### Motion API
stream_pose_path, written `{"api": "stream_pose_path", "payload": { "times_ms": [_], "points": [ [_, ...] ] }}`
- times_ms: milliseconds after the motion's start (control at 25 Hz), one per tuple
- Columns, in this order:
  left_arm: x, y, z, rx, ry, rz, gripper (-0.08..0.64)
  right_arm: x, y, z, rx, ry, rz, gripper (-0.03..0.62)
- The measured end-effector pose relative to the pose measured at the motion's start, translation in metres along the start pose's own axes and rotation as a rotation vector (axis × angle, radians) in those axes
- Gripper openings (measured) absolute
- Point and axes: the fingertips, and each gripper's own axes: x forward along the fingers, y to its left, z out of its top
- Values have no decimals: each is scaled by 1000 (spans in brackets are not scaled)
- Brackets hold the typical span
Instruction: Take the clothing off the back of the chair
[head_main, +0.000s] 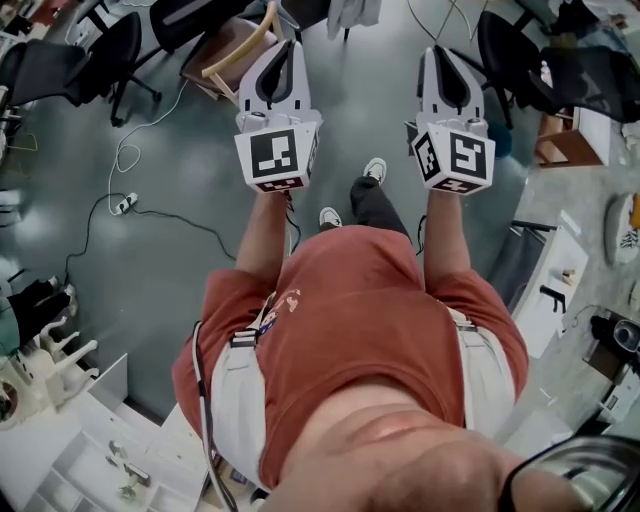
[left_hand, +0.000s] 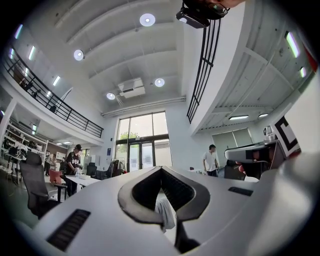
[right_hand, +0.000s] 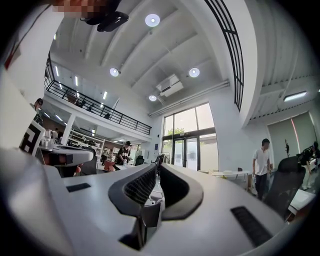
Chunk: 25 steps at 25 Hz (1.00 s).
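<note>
The left tool (head_main: 290, 48) and the right tool (head_main: 441, 52) are held out side by side above the grey floor (head_main: 180, 170). Both are closed, jaw tips together, with nothing gripped. The pale clothing (head_main: 352, 14) hangs well ahead of them at the top edge of the head view, roughly between the two tools and touching neither. The left gripper view shows it small and distant through the gap behind the closed tips. What it hangs on is cut off.

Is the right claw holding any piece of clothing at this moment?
No, the right claw is shut with its tips touching, and nothing is pinched between them.
</note>
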Motion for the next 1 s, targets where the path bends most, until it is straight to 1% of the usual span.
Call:
{"api": "stream_pose_path", "payload": {
  "times_ms": [80,200,440,560,800,1000],
  "points": [
    [4,-4,-4,-11,9,-4,15,2,-4,-3,1,3,1,41],
    [15,-8,-11,-2,18,-5,15,10,-13,-10,7,6,0,41],
    [43,2,-25,7,29,-13,15,39,-19,-28,26,16,-8,41],
    [61,0,-32,4,38,-19,15,54,-27,-40,40,28,-8,41],
    [110,0,-47,6,53,-21,15,97,-56,-50,52,28,-15,41],
    [163,-5,-49,16,38,-14,15,140,-90,-60,68,27,-16,41]
  ]
}}
